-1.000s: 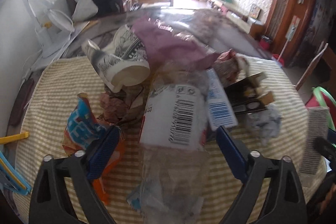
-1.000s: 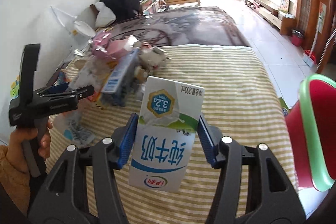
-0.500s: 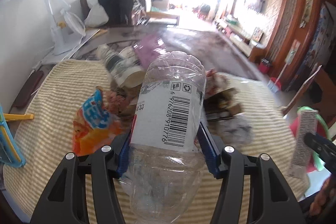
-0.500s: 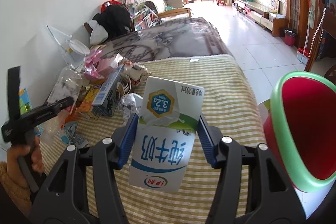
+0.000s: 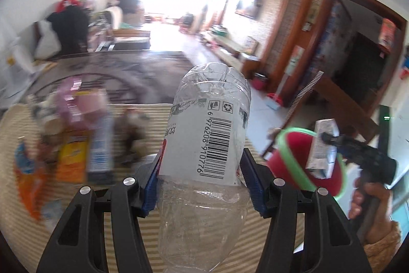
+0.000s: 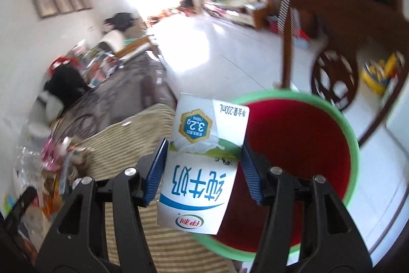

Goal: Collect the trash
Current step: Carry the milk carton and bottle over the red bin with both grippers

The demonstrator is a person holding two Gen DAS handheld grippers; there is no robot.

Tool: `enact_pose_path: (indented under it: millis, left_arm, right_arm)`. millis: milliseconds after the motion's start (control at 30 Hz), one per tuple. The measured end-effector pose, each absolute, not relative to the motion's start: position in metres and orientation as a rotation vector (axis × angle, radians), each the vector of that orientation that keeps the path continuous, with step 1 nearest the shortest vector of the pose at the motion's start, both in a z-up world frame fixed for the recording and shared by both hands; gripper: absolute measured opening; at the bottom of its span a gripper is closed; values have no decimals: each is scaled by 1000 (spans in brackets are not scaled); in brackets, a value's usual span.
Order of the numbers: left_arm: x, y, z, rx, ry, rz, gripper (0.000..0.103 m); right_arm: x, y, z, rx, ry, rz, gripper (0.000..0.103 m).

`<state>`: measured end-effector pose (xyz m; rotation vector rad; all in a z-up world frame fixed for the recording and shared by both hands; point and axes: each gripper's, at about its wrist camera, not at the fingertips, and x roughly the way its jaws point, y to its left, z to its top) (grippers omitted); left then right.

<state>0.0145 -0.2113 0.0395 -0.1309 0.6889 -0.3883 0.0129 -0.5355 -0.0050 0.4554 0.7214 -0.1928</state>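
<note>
Your left gripper (image 5: 202,178) pinches the empty plastic bottle (image 5: 204,160) at its labelled waist above the worktop (image 5: 133,242), your right gripper (image 6: 202,170) clamps the milk carton (image 6: 202,165) over the red bin (image 6: 294,157); both look light and crushable, so squeeze gently.

carton (image 6: 204,160) above bin (image 6: 350,142) (beside table (image 6: 127,145))

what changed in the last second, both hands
The left gripper closed on the plastic bottle and lifted it off the trash pile toward the bin. The right gripper carried the milk carton from over the table to above the red bin. The carton grip stayed the same.
</note>
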Motion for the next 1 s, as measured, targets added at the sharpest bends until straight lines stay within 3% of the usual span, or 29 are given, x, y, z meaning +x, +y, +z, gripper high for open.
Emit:
enact_pose_path:
  millis: [33, 100, 200, 267, 500, 800, 867, 933, 1000]
  left_arm:
    - [16, -225, 40, -127, 690, -418, 55]
    - [15, -248, 40, -125, 694, -462, 55]
    - [15, -280, 37, -129, 709, -539, 55]
    - [17, -306, 34, -122, 729, -598, 55]
    - [27, -375, 28, -90, 780, -764, 55]
    - [58, -444, -4, -91, 899, -868, 55]
    - [63, -447, -8, -70, 911, -860, 61]
    - [58, -444, -9, -75, 897, -848, 77]
    - [55, -439, -3, -93, 878, -847, 77]
  right_arm:
    - [11, -540, -8, 463, 722, -211, 58]
    - [6, -542, -7, 469, 698, -248, 80]
    - [-9, -550, 1, 500, 607, -354, 94]
    - [-22, -565, 4, 541, 542, -437, 98]
    - [-67, -601, 12, 653, 361, -661, 98]
    - [-83, -621, 14, 655, 271, -761, 98]
    - [-83, -620, 13, 660, 258, -770, 98]
    - [-83, -616, 15, 651, 250, -777, 98]
    - [-77, -614, 15, 630, 257, -773, 98]
